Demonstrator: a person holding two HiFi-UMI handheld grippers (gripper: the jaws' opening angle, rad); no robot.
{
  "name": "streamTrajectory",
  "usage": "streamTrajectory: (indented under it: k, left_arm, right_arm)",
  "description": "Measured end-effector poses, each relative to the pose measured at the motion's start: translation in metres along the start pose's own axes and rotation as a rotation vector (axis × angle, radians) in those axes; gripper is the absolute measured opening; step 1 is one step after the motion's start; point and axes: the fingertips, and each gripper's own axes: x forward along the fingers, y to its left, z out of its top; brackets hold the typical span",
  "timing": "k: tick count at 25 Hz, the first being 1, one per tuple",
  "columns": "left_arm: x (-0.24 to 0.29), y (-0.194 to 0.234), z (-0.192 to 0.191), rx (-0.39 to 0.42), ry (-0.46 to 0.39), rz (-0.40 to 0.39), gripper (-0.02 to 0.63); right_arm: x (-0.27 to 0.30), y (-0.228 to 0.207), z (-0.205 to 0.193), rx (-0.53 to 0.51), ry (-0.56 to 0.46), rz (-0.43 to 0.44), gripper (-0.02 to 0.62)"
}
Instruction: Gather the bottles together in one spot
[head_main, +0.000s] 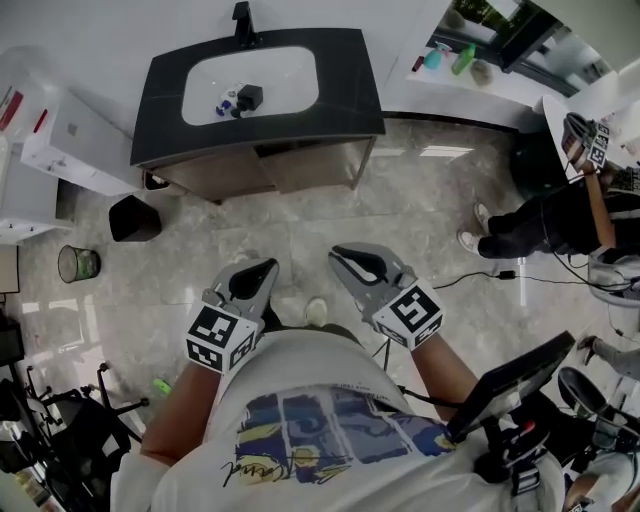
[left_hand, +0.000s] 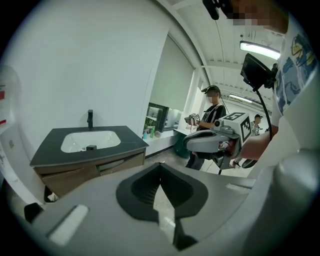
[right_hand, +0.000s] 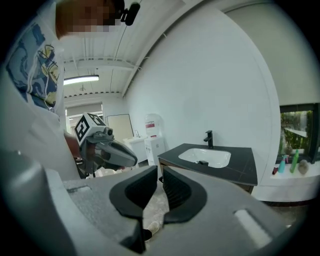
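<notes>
Two grippers, both empty, are held low and close to our torso over the marble floor.

Left gripper (left_hand: 160, 166): jaws together, tips meeting, nothing between them.
Right gripper (right_hand: 160, 171): jaws a slit apart, floor showing through the gap, nothing gripped.

We read this as a carrying posture. The tools are tucked in and pointed forward because nothing is within reach.

Location of bottles:
- A teal bottle (head_main: 435, 57) and a green bottle (head_main: 464, 58) stand close together on the white ledge (head_main: 500, 95) by the window, ahead and to our right. A pale rounder item sits just beside them, too small to name.
- Well apart from those, the white basin (head_main: 290, 72) of the dark vanity (head_main: 345, 100) holds a small blue-and-white object (head_main: 226, 102) touching a black block (head_main: 250, 96). We cannot tell whether either is a bottle.

Status (our judgement): gathering is not begun, and the candidates sit in two separate spots. The ledge pair is already grouped, so it looks the natural collecting point.

Next move calls for closing the distance to the basin. One pair of jaws must also spread much wider, since neither gap would admit a bottle now.

Risks: a cable (head_main: 540, 280) crosses the floor towards the ledge, where another person (head_main: 545, 220) stands. The curved basin may also let a small item slide away from the pads.
</notes>
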Motion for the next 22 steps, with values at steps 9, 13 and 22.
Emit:
streamTrajectory:
  k: [9,13,22]
  left_arm:
    - [-0.001,0.095,0.031,0.003,-0.037,-0.043,0.003]
    - [-0.016,0.151,0.042,-0.004,-0.047,-0.049,0.028]
    - [-0.043,0.247,0.038,-0.005,-0.033,-0.07,0.037]
  right_arm:
    - [0.096,-0.016,0.037,-0.042,0.023,-0.025,0.055]
    - [0.149,-0.024,0.058,-0.082,0.034,-0.036,0.067]
    - [0.255,-0.037,0.082,-0.103,0.07,-0.066,0.095]
